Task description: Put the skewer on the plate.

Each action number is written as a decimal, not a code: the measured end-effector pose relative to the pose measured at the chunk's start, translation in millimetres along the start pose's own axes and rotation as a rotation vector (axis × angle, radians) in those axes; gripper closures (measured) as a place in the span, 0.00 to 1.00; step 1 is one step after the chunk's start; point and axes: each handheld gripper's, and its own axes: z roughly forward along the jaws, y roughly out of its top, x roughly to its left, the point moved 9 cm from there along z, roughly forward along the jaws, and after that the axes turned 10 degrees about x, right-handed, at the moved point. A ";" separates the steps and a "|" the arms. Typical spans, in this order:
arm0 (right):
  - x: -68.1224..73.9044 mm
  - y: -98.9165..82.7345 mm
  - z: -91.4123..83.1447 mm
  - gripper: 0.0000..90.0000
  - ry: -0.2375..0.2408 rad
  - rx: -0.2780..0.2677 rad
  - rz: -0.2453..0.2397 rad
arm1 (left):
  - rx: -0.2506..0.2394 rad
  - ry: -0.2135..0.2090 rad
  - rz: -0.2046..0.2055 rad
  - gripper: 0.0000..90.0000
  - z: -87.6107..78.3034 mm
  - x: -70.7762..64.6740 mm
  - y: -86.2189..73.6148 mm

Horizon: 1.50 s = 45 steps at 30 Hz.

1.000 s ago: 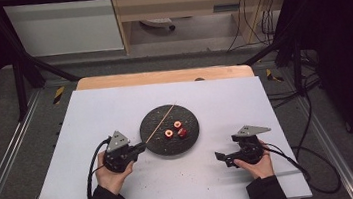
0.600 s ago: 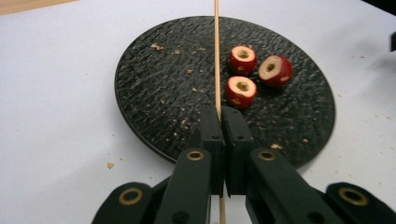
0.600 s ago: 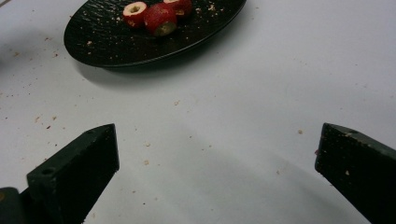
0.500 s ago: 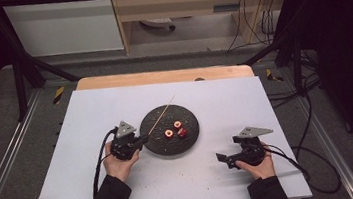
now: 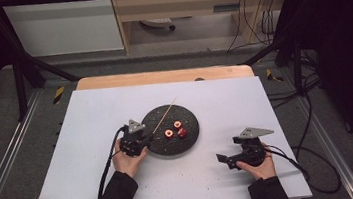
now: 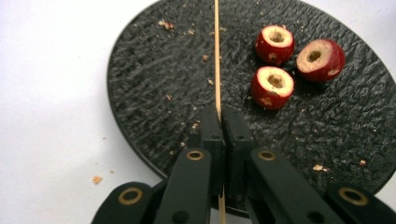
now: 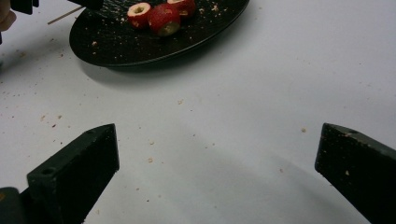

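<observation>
A: Start at the left of the plate (image 5: 156, 147). What's the left gripper (image 5: 141, 140) doing there?

B: It sits at the plate's left rim, jaws pinched tight on a thin wooden skewer (image 6: 217, 60). The stick runs from the jaws out across the plate toward its far edge. I'd judge it's gripped near one end so the long free end can be aimed at the fruit.

A: And the fruit?

B: Three small red fruits (image 6: 273, 87), cored through the middle, lie close together on the plate just right of the skewer. The holes face up or sideways, which would suit threading them on the stick.

A: Further right?

B: The right gripper (image 5: 229, 160) rests on the white table (image 5: 287, 117), well right of the plate and nearer the person. Its jaws stand wide with nothing between them; it looks parked, perhaps waiting to pick up a fruit.

A: Why the crumbs?

B: Bits of fruit (image 7: 150, 160) dot the plate and the table beside it, likely from coring.

A: Any brand, label or writing?

B: None that I can read anywhere.
</observation>
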 end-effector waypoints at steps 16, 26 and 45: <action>-0.3 -1.0 2.0 0.01 -0.004 0.008 0.002 | 0.046 0.029 0.015 0.98 8.4 -6.9 -2.6; -0.3 -0.8 0.8 0.01 -0.006 0.008 0.003 | 0.015 -0.027 0.037 0.82 -2.1 -8.5 -0.4; 0.5 -0.5 -0.8 0.01 0.000 0.007 0.004 | -0.001 -0.065 0.134 0.15 -52.7 14.0 -42.7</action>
